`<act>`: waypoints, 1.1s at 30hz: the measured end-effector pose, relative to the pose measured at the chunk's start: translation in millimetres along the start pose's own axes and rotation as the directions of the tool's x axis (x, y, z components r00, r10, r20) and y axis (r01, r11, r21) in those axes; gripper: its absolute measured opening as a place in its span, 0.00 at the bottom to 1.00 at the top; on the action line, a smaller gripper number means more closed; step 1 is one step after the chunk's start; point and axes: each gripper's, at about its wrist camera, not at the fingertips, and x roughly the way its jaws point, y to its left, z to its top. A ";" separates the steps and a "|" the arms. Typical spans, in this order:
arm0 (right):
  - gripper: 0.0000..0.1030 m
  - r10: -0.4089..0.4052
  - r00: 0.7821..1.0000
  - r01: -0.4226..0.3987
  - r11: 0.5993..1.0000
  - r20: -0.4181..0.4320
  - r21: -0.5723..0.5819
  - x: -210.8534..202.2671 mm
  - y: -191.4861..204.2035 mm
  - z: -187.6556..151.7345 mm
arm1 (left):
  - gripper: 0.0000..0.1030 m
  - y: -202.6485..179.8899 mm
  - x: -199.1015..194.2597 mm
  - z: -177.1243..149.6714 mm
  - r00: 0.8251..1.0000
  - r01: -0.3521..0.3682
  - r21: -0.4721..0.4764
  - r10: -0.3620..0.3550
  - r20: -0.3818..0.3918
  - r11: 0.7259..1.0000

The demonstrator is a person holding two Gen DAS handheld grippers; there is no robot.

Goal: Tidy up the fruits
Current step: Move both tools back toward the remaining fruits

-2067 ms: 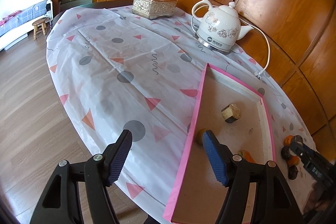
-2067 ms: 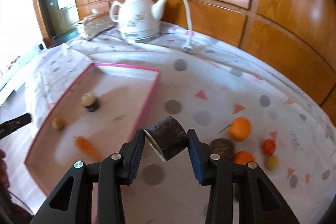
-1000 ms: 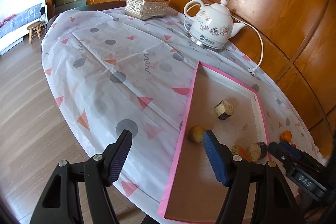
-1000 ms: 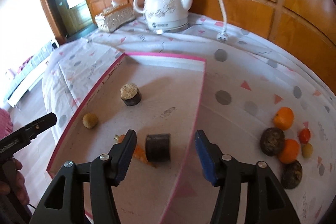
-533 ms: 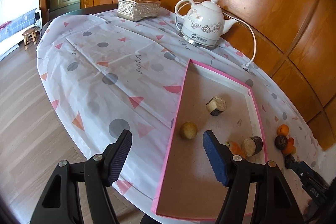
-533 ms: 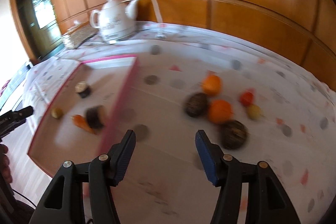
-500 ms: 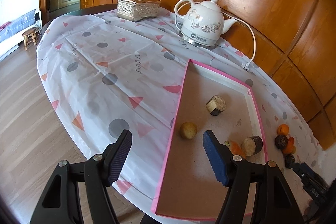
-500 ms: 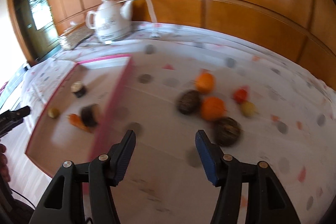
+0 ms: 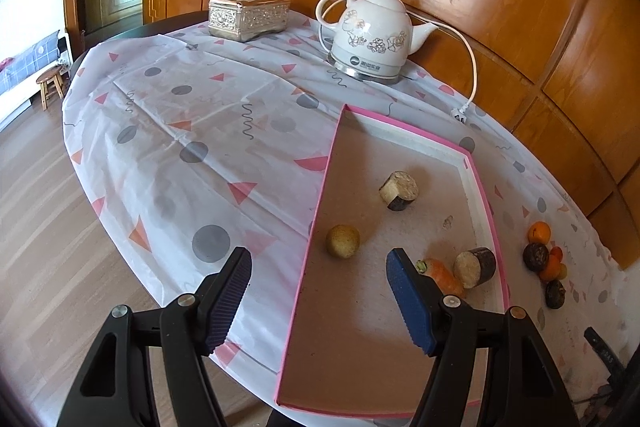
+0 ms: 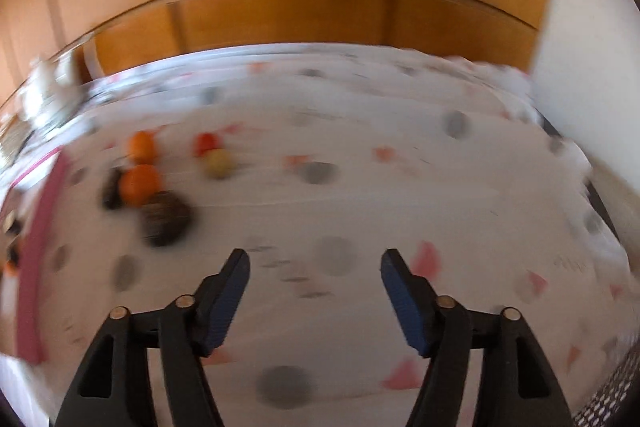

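A pink-rimmed tray (image 9: 316, 211) lies on the patterned tablecloth. In it are a round yellow fruit (image 9: 342, 241), a carrot (image 9: 442, 273) and two dark-skinned cut chunks (image 9: 400, 190) (image 9: 476, 267). My left gripper (image 9: 319, 273) hangs open over the tray's near left rim, nothing between its fingers. Loose fruit sits right of the tray: oranges (image 9: 539, 231) (image 10: 140, 183), dark round fruits (image 9: 535, 256) (image 10: 166, 217), a red one (image 10: 206, 143) and a yellowish one (image 10: 218, 163). My right gripper (image 10: 315, 263) is over bare cloth to the right of that cluster; its jaws are opening and empty. The right wrist view is motion-blurred.
A white electric kettle (image 9: 370, 37) with its cord and a silver tissue box (image 9: 248, 13) stand at the back of the table. Wood panelling runs behind. The table edge drops to wooden floor on the left. The right gripper's tip (image 9: 604, 351) shows at the lower right.
The right gripper let go of the dark chunk in the tray beside the carrot, then swung right, past the loose fruit, opening wider. The left gripper has stayed open in place.
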 end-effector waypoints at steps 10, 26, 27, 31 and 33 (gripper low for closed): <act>0.69 -0.170 0.984 0.176 0.971 -0.050 0.163 26.0 -70.5 -9.6 | 0.68 -17.0 -0.6 4.3 1.000 0.001 0.052 -0.001 0.005 0.999; 0.89 -0.173 0.985 0.172 0.961 -0.016 0.217 36.1 -82.6 -14.9 | 0.68 -126.9 8.5 5.4 0.988 0.156 0.313 -0.143 -0.065 0.937; 0.89 -0.171 0.985 0.170 0.961 -0.014 0.217 36.0 -83.7 -16.0 | 0.68 -134.9 8.9 4.1 0.986 0.168 0.333 -0.153 -0.070 0.928; 0.90 -0.169 0.986 0.167 0.962 -0.012 0.218 35.7 -83.7 -16.1 | 0.67 -171.9 15.5 1.0 0.976 0.219 0.405 -0.193 -0.103 0.888; 0.90 -0.169 0.986 0.167 0.962 -0.012 0.218 35.6 -83.5 -16.1 | 0.67 -195.0 20.5 -1.0 0.966 0.259 0.454 -0.226 -0.126 0.853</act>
